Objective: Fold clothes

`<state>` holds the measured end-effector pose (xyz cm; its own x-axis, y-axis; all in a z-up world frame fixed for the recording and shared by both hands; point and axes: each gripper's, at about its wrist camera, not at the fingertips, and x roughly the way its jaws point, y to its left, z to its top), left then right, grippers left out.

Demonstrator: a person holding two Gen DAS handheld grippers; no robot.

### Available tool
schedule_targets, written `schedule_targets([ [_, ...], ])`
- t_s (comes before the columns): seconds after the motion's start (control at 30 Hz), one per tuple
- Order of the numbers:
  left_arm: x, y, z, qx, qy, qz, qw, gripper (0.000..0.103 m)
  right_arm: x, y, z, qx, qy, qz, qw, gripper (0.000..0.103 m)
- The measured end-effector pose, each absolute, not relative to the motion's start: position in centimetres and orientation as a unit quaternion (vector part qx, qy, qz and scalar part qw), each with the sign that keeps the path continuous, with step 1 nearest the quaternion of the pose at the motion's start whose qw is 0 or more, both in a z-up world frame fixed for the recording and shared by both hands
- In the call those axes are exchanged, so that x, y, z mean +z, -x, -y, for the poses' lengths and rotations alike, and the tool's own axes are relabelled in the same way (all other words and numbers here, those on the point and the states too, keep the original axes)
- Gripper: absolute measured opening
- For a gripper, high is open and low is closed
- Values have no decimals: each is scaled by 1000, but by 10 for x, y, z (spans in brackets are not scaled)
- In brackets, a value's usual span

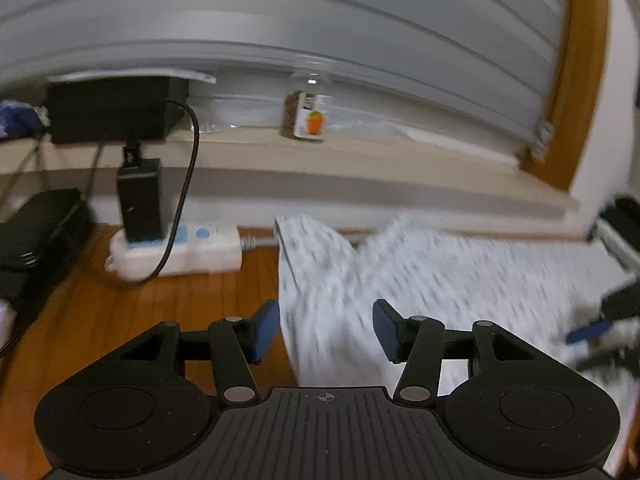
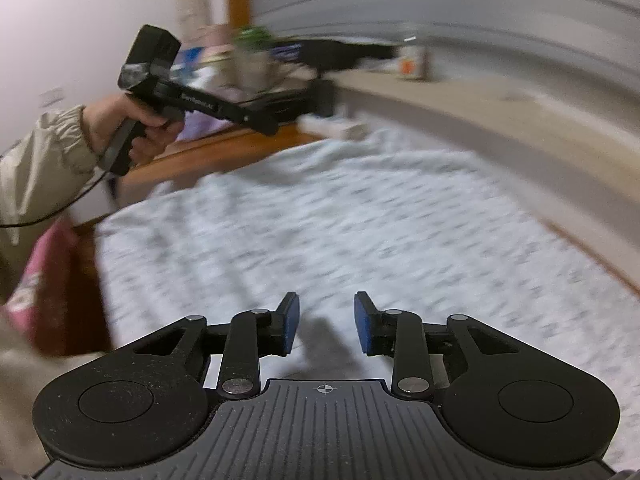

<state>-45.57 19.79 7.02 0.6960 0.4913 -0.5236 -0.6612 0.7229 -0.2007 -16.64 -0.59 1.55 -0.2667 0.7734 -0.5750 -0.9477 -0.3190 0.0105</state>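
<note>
Both the left gripper (image 1: 326,330) and right gripper (image 2: 326,322) hung part-open over the patterned cloth (image 2: 360,220), gripping nothing

the right gripper (image 2: 326,322) hangs with jaws apart and empty over the speckled white garment (image 2: 360,220), while a sleeved hand (image 2: 132,128) holds the left gripper's handle (image 2: 120,148) above it.

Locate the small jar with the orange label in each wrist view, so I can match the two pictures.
Left wrist view: the jar stands on the beige ledge, upper centre, right of the black box.
Right wrist view: the jar sits small and blurred on the same ledge, upper right of centre.
Shared landmark: the white patterned garment spread on the floor below the ledge.
</note>
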Motion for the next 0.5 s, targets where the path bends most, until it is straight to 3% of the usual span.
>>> schedule_targets([
  [0.1,62,431,-239,332,214,-214,893,56,10,160,-8,733,257,-159,609,44],
  [0.43,36,380,-302,339,240,-217,884,57,-13,140,-16,724,232,-193,621,52],
  [0.5,35,378,-299,334,224,-215,890,26,-13,142,-17,723,235,-189,622,52],
])
